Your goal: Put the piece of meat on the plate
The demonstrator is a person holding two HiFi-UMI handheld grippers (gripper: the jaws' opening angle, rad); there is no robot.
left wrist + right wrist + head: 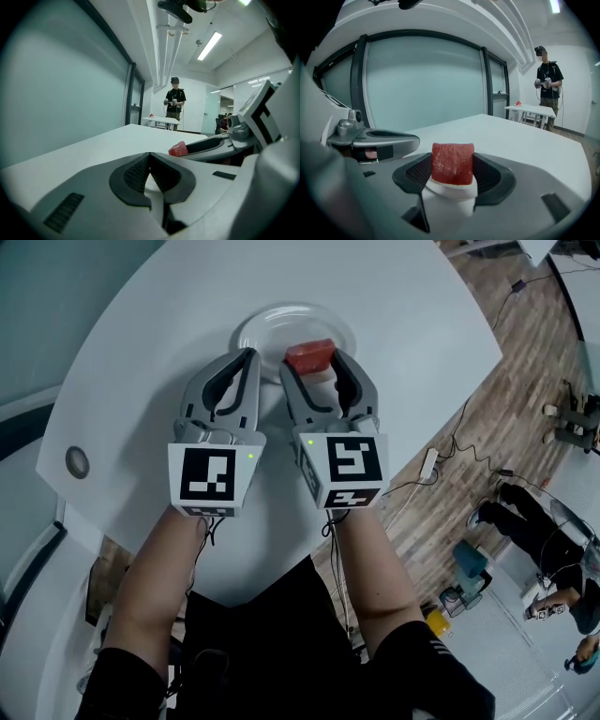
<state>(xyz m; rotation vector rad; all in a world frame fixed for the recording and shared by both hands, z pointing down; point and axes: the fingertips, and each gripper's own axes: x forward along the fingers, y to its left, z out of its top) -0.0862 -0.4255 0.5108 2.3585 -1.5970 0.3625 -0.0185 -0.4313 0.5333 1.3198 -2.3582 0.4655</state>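
The piece of meat (309,355), a red block, sits between the fingers of my right gripper (312,367), which is shut on it. It hangs over the near part of the white plate (267,329) on the round white table (141,352). The right gripper view shows the meat (453,161) squeezed on both sides by the dark pads (490,173). My left gripper (249,356) lies just to the left, jaws shut and holding nothing, its tip by the plate's near rim. From the left gripper view the meat (178,149) shows beyond the shut tip (150,158).
A round metal insert (77,462) sits in the table at the near left. The table edge curves off to the right above a wooden floor (506,409) with cables. A person (546,79) stands far off beside another white table (532,111).
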